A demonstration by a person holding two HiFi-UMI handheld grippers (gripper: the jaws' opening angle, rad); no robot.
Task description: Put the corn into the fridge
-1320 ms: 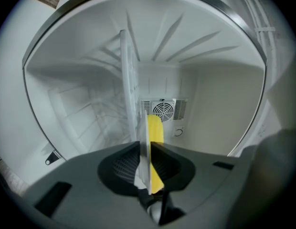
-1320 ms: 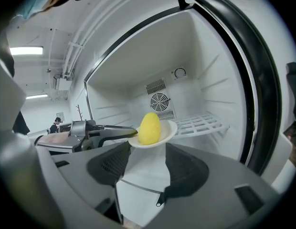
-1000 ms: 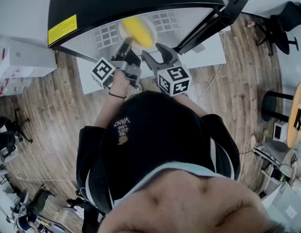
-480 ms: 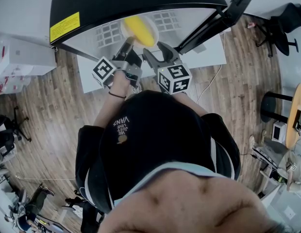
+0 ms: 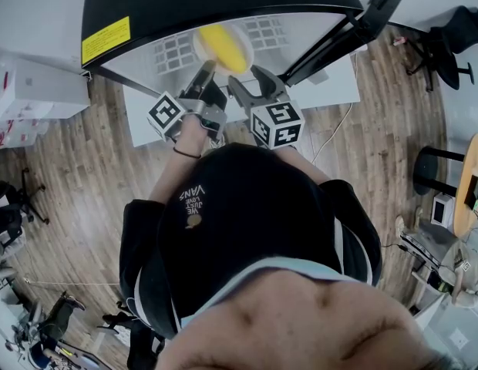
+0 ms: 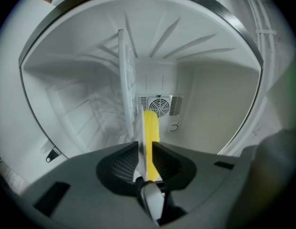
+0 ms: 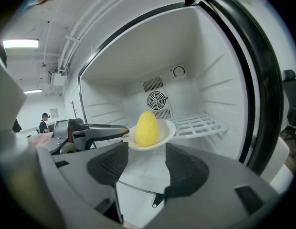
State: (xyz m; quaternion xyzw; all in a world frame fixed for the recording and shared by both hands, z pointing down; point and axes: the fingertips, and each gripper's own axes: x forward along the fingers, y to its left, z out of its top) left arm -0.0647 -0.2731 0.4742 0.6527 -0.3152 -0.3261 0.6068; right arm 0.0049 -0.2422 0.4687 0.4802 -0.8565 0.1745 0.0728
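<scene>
The yellow corn (image 5: 223, 48) lies on a white plate (image 5: 240, 37) held at the mouth of the open fridge (image 5: 293, 33). My left gripper (image 5: 206, 74) is shut on the plate's near rim. In the left gripper view the plate (image 6: 138, 142) shows edge-on between the jaws, with the corn (image 6: 151, 127) beyond it. My right gripper (image 5: 247, 80) stands open just right of the plate, with nothing in it. In the right gripper view the corn (image 7: 146, 129) sits on the plate (image 7: 169, 128) ahead of the open right gripper (image 7: 145, 168), and the left gripper (image 7: 98, 131) reaches in from the left.
A white wire shelf (image 7: 201, 123) spans the fridge's right side and a round fan vent (image 7: 156, 100) sits on the back wall. The fridge's black door (image 5: 362, 23) stands open to the right. Office chairs (image 5: 447, 33) and a round table (image 5: 476, 191) stand on the wooden floor.
The plate with the corn has crept a little forward toward the fridge interior with my left gripper. The right gripper has shifted forward only slightly and stays open.
</scene>
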